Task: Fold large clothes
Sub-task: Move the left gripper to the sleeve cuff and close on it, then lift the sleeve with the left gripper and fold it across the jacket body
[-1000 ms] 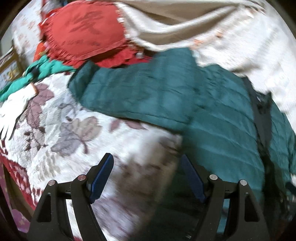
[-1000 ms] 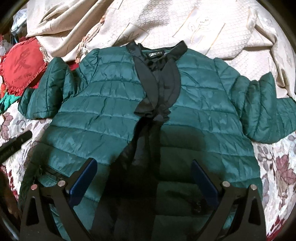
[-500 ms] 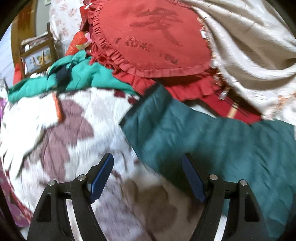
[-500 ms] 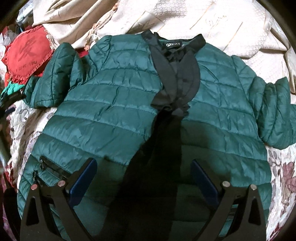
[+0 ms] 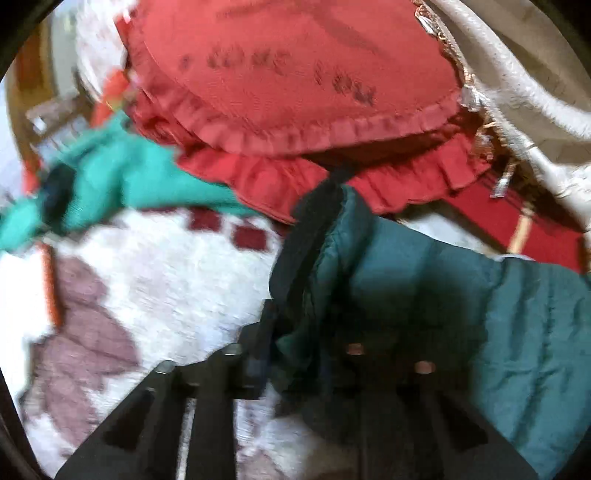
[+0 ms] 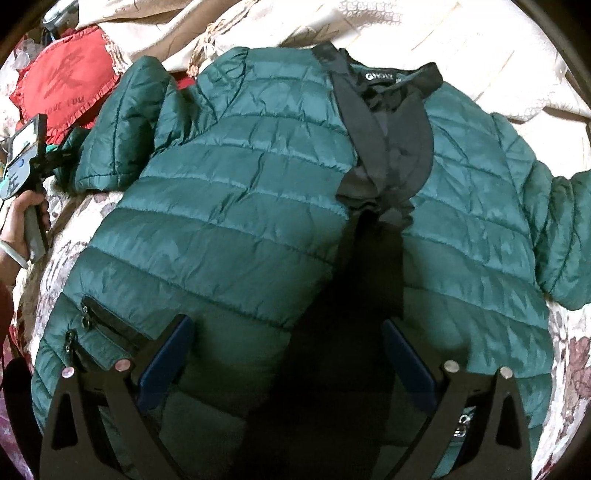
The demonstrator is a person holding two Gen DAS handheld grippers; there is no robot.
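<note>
A dark green quilted jacket (image 6: 258,206) with a black collar and placket lies face up on a floral bedspread (image 6: 74,236). Its left sleeve (image 6: 122,125) reaches toward a red cushion. In the left wrist view my left gripper (image 5: 295,354) is shut on the cuff of that sleeve (image 5: 321,266), which bunches between the jaws; the view is blurred. My left gripper also shows at the far left of the right wrist view (image 6: 55,158), held by a hand. My right gripper (image 6: 288,354) is open and empty, hovering above the jacket's lower front.
A red frilled cushion (image 5: 295,74) and a light green garment (image 5: 122,177) lie just beyond the cuff. A beige blanket (image 6: 443,33) is bunched behind the collar. The jacket's right sleeve (image 6: 565,229) lies out to the right.
My left gripper moved forward to the sleeve cuff and closed on it; it was open half a second ago. The right gripper drew a little closer over the jacket.
</note>
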